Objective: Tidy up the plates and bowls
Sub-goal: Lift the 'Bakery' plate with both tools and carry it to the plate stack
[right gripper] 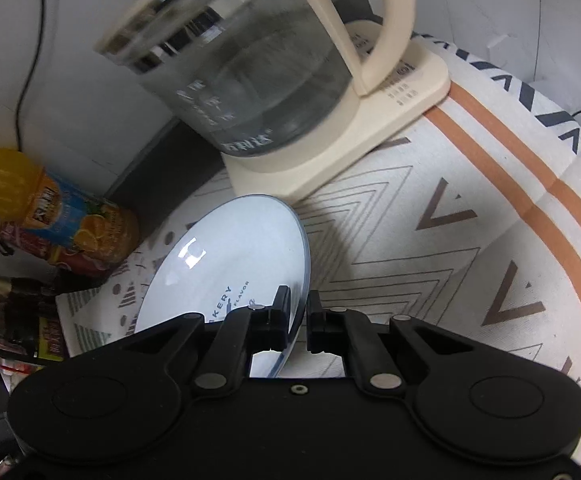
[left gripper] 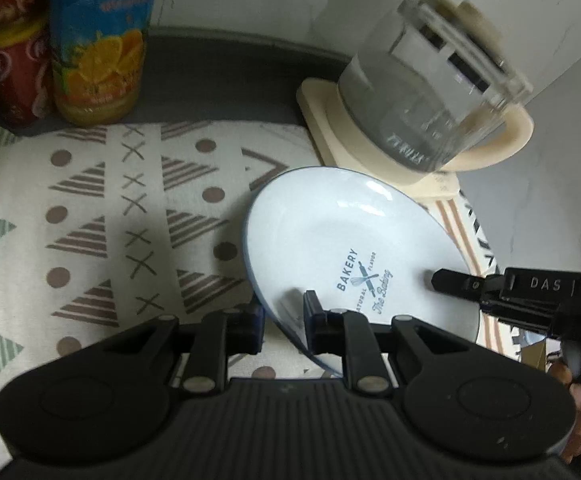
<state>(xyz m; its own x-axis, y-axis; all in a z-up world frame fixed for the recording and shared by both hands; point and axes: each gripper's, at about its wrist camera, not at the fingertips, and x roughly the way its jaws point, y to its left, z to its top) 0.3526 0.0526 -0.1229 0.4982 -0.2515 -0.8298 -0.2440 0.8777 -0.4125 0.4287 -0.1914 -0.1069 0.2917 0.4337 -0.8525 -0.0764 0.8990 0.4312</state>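
1. While clamped on opposite edges of one white plate (left gripper: 354, 240), both angled steeply down: left gripper (left gripper: 284, 320) pinches near-left rim, jaws closed tight on it; right gripper (right gripper: 299, 314) likewise closed on rim at its side, seen edge-on in right wrist view.
2. Right gripper also visible in left wrist view (left gripper: 454, 282) entering from right, black, lettered "DAS", fingertip lying over plate's inner face; part of a hand (left gripper: 578, 412) behind it at frame edge.
3. Plate tilted, left edge low toward cloth, not flat. Whether any part still touches cloth: can't tell.
4. Plate: round, shallow, glossy white w/ thin blue rim; blue print "BAKERY", crossed whisk + rolling pin, "The Baking". Window-like glare on glaze in right wrist view.
5. Grippers: matte black plastic, ribbed body, linkage arms w/ silver pivot pins.
6. Just behind plate: glass kettle (left gripper: 430, 92), clear body, cream handle + cream square base; blurred.
7. Far left: orange juice bottle (left gripper: 98, 44), yellow cap, blue label w/ orange slices; red patterned bottle (left gripper: 10, 64) touching beside it.
8. Surface: tablecloth (left gripper: 110, 220), off-white fabric w/ brown dots, striped triangles, X marks, green triangles; orange stripes + dark chevrons toward right side.
9. Dark grey strip behind cloth, then pale wall (right gripper: 90, 112) w/ a thin black cable (right gripper: 30, 60) hanging down.
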